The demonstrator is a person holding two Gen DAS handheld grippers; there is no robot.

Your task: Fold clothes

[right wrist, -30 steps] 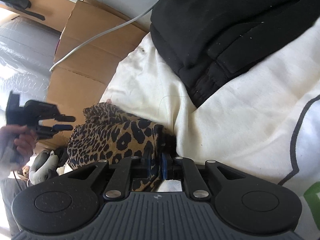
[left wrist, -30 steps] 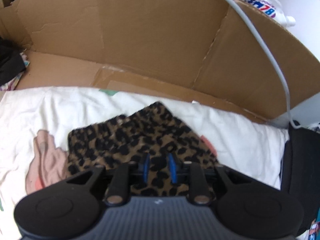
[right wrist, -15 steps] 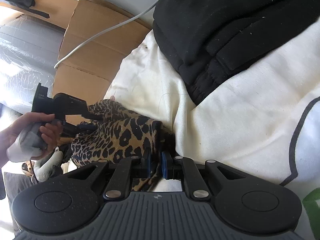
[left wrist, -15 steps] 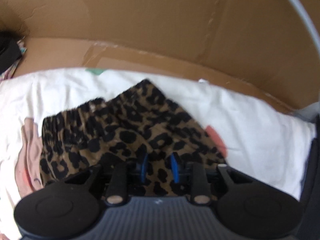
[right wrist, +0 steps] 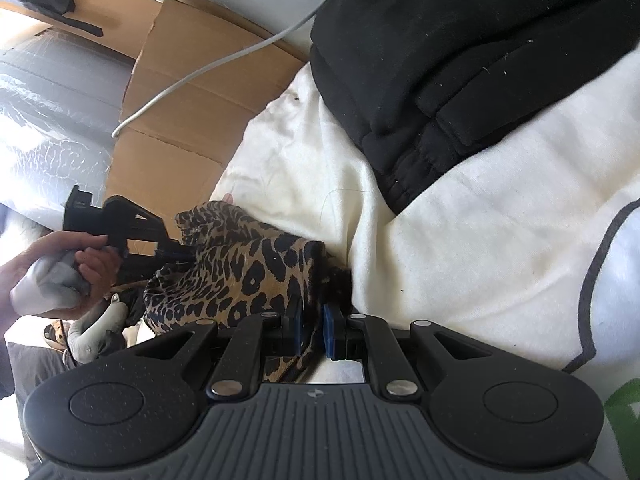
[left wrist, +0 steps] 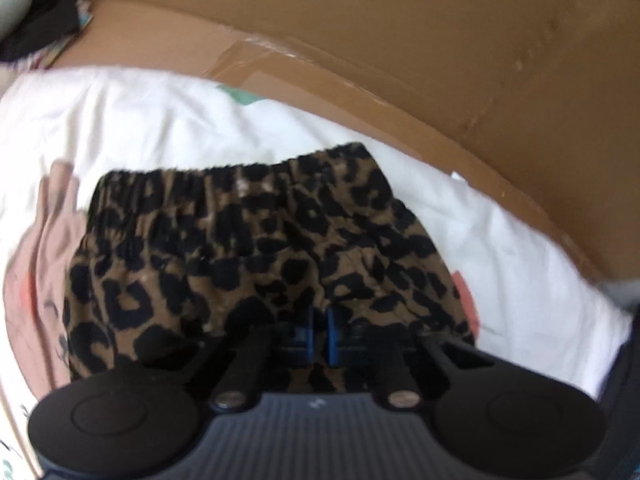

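- The leopard-print shorts (left wrist: 256, 240) lie on a white sheet (left wrist: 132, 120), with the gathered elastic waistband on the far side in the left wrist view.
- The left gripper (left wrist: 319, 334) points steeply down at the near edge of the shorts. Its blue pads (left wrist: 307, 332) stand almost together, with only a thin slit between them, and they sit on the leopard fabric; the view is too blurred to show how much cloth is pinched in that slit.
- In the right wrist view the left gripper (right wrist: 176, 254) reaches in from the left, its tip pushed into a raised fold of the shorts (right wrist: 248, 276). A person's hand (right wrist: 60, 256) grips its handle.
- The right gripper (right wrist: 313, 330) has its jaws narrowly apart and closed on a bunched strip of the shorts, which passes between the blue pads (right wrist: 330, 332) and hangs out on the near side.
- The shorts rise in a crumpled ridge between the two grippers, lifted off the sheet at the right gripper's end.
- A brown cardboard box (left wrist: 400, 60) stands just beyond the far edge of the sheet, its flap resting against the bedding.
- A black garment (right wrist: 460, 60) lies on the sheet far and to the right of the shorts, well apart from them.
- A white cable (right wrist: 208, 68) runs across the cardboard on the far left of the right wrist view.
- A pink printed patch (left wrist: 44, 248) shows on the sheet just left of the shorts.
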